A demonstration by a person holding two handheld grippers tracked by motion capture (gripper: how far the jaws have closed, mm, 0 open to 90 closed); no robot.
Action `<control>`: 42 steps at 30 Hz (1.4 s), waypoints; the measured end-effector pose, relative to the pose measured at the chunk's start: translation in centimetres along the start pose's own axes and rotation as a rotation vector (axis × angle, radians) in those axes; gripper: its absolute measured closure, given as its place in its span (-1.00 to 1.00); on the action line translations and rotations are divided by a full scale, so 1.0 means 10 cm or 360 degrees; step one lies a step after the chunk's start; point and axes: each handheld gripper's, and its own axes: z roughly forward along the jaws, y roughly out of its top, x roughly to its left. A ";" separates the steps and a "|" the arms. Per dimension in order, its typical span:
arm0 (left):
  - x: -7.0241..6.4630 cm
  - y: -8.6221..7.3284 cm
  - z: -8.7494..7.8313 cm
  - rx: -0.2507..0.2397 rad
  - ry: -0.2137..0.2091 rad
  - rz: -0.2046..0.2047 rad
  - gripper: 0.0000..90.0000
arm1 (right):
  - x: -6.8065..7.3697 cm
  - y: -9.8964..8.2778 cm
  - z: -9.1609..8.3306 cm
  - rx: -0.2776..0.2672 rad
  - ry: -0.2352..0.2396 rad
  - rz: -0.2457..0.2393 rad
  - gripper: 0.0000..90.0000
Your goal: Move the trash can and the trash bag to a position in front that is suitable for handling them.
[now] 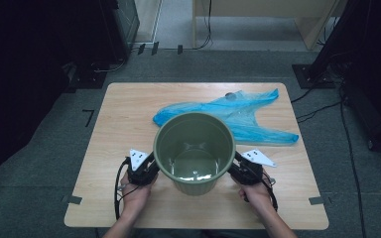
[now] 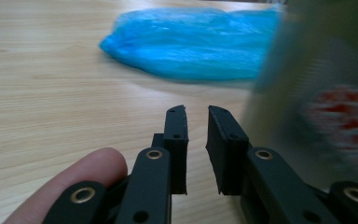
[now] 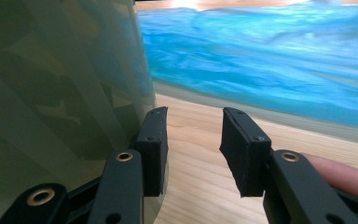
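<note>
Bin: the olive-green bin [image 1: 194, 151] stands upright on the wooden table [image 1: 124, 106], nearer the person's edge than the far edge, mouth up and nothing visible inside.
Bag: a blue plastic bag [image 1: 238, 114] lies flat just behind the bin, running off to the bin's right; the bin's rim covers part of it.
Room left of bin: bare tabletop out to the table's left edge.
Room right of bin: bare wood in front of the bag, narrower behind it where the bag nears the right edge.
Left gripper: the left gripper [image 1: 149, 166] sits against the bin's left flank, hand low on the table; its jaws stand nearly together with only a slim gap and nothing between them, the bin wall just outside the right-hand jaw in the left gripper view.
Right gripper: the right gripper [image 1: 238, 168] mirrors it at the bin's right flank; jaws apart, bare wood between them, one jaw lying along the bin wall.
Hard to tell: whether either jaw actually presses the bin; the bin is blurred in the left gripper view, a red patch on it unreadable.
</note>
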 end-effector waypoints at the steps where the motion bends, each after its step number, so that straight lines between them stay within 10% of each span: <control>1: 0.00 0.00 -0.01 -0.0002 0.0004 0.0004 0.86 | 0.04 0.00 0.01 0.0003 0.0016 -0.0012 0.42; 13: 0.07 -0.10 -0.20 -0.0003 -0.0020 -0.0027 0.94 | 0.25 -0.07 -0.01 -0.0003 0.0098 -0.0096 0.62; 25: 0.53 -0.21 -0.07 0.0163 0.0169 0.0012 -0.48 | -0.21 0.17 0.12 -0.0091 -0.0186 -0.0019 -0.28; 28: 0.60 -0.24 -0.01 0.0247 0.0265 0.0037 -0.60 | -0.31 0.31 0.32 -0.0045 -0.0348 -0.0031 -0.70; 32: 0.61 -0.26 0.04 0.0316 0.0280 0.0045 -0.62 | -0.35 0.46 0.60 0.0038 -0.0340 -0.0008 -0.97; 42: 0.61 -0.26 0.06 0.0388 0.0311 0.0047 -0.64 | -0.50 0.74 1.27 0.0141 -0.0456 0.0120 -1.00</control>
